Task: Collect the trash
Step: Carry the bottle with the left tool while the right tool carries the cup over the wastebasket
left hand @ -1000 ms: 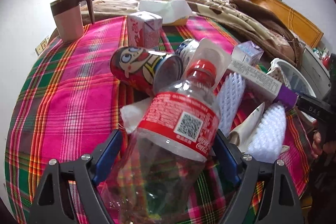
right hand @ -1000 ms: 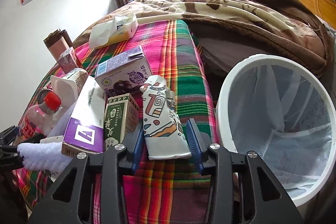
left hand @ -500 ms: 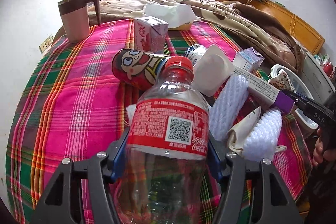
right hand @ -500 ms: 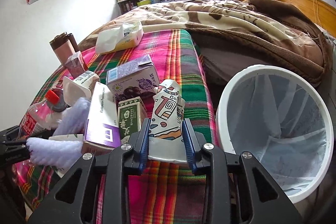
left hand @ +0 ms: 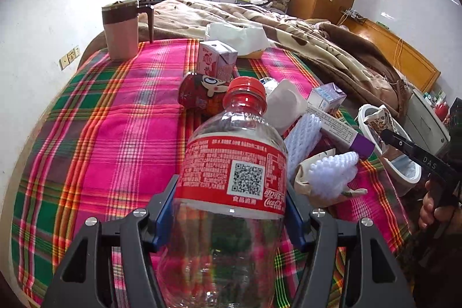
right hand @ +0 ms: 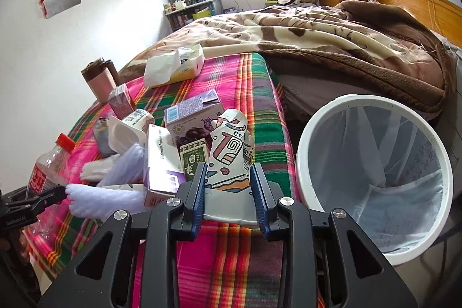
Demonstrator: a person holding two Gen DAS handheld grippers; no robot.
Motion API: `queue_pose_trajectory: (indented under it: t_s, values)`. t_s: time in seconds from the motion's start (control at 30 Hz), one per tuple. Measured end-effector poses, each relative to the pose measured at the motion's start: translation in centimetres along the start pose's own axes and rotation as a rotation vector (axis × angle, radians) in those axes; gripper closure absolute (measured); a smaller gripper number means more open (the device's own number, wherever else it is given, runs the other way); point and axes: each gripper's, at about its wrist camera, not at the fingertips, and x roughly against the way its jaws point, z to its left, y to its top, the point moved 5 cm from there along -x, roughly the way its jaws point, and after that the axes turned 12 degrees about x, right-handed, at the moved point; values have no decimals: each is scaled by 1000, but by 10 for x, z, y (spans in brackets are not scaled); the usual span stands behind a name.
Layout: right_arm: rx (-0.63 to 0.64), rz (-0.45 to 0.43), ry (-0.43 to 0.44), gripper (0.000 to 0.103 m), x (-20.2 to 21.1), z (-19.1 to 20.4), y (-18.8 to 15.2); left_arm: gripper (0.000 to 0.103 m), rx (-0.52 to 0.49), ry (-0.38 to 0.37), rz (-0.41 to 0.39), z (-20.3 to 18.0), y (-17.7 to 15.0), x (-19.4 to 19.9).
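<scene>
Your left gripper (left hand: 229,217) has its fingers clamped on the empty plastic bottle (left hand: 234,172), and your right gripper (right hand: 229,194) has its fingers pinched on the patterned paper cup (right hand: 229,160), both lifted just clear of the plaid tabletop (left hand: 115,134). Neither piece is in the white lined bin (right hand: 372,175) beside the tabletop yet, and it looks almost empty. Most of the job remains: the purple carton (right hand: 193,114), the long white box (right hand: 160,158), the foam nets (left hand: 332,175) and the red can (left hand: 202,93) are still heaped there.

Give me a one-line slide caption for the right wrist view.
Right gripper clamps a flattened patterned paper cup above the plaid cloth, beside the lined white bin.
</scene>
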Motion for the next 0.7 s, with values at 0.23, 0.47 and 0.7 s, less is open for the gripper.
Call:
queue_pose_trajectory:
  t_s: [0.23,0.47,0.7]
  values:
    - [-3,-37,-12,72,17,-3,5,37,-17,-37,-54,-23,7,24]
    - [-18,-78,-52,72,38,-22,14,37,-46,-94,-85,-63,18,24]
    - [-50,-104,-103,72,53,-50,16,37,-82,-163,-83,-115,26,13]
